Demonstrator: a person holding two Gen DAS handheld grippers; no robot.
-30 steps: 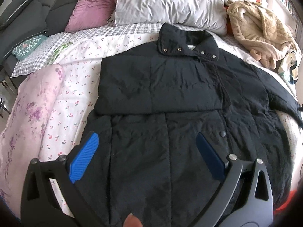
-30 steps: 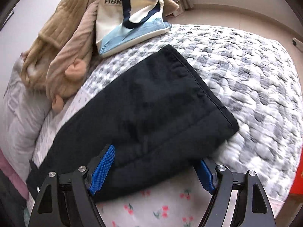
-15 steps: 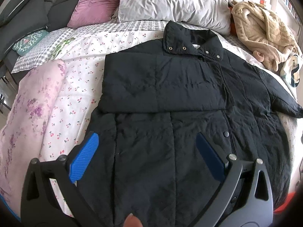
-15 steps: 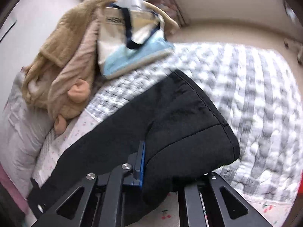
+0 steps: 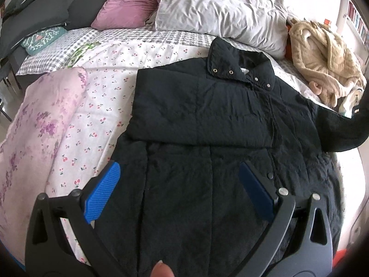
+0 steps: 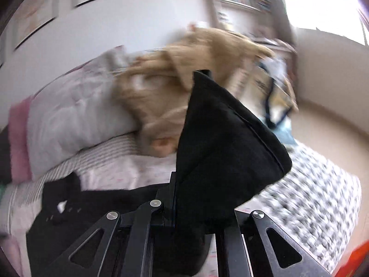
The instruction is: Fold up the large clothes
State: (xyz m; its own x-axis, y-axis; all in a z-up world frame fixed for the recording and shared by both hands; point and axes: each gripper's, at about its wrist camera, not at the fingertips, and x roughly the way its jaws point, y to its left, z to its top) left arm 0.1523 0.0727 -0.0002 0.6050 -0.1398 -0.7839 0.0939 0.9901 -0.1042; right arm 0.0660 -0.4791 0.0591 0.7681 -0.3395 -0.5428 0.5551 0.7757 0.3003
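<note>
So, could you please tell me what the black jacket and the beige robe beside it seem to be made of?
Black jacket: likely a matte woven synthetic shell with padding, judging by its stitched quilt lines, fine crinkles and metal snaps. Beige robe: apparently a plush fleece or similar pile fabric, with a fuzzy ribbed surface and soft, thick folds.

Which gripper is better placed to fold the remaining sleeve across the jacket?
Right. The right gripper is shut on the sleeve, cuff lifted off the bed. The left gripper hangs open over the jacket hem, holding nothing.
</note>
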